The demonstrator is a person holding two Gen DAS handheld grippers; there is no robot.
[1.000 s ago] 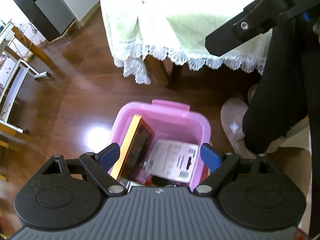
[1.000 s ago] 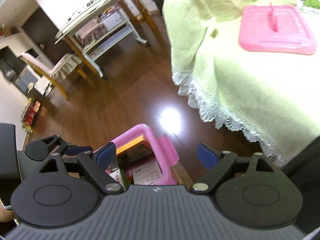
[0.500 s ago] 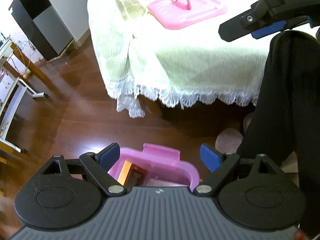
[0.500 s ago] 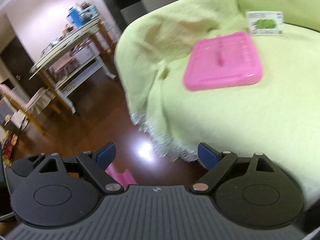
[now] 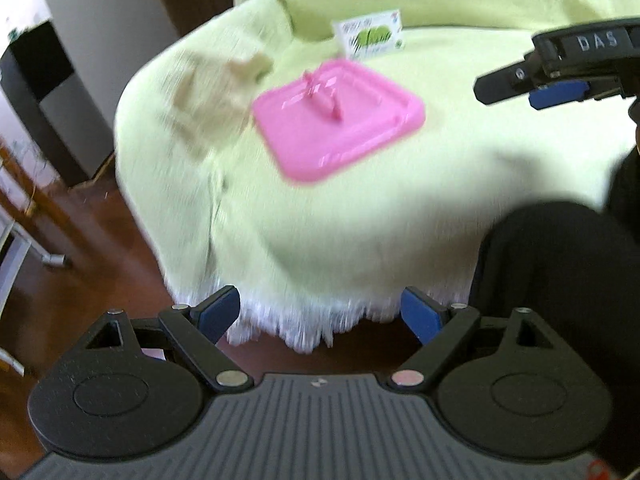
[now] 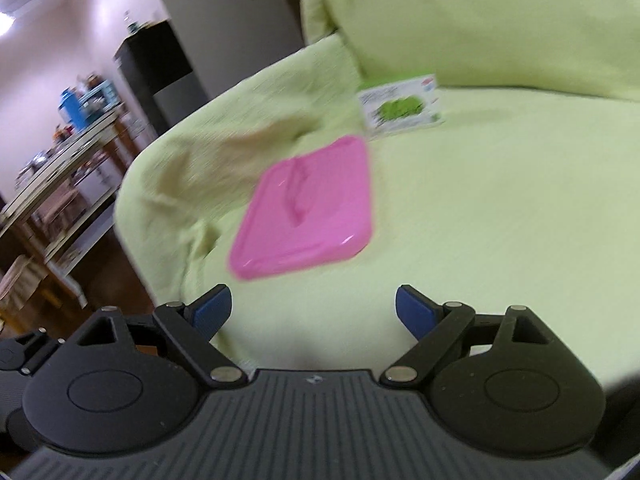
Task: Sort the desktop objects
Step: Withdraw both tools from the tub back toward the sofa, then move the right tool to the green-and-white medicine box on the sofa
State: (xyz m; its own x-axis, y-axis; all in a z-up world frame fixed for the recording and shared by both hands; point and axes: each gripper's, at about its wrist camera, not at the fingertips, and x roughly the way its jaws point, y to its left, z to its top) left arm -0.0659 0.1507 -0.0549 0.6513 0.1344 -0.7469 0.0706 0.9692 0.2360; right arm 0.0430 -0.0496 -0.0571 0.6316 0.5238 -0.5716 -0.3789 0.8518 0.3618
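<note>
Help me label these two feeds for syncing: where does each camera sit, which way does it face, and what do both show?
Left wrist: sits on the left gripper, jaws open, off the table edge, looking across the green tablecloth at the pink lid; the right gripper and a dark sleeve show at right.
Right wrist: sits on the right gripper, jaws open, over the tablecloth, facing the lid and green-printed box; part of the other gripper's black body shows at lower left.
Shared: lid, box, tablecloth.
</note>
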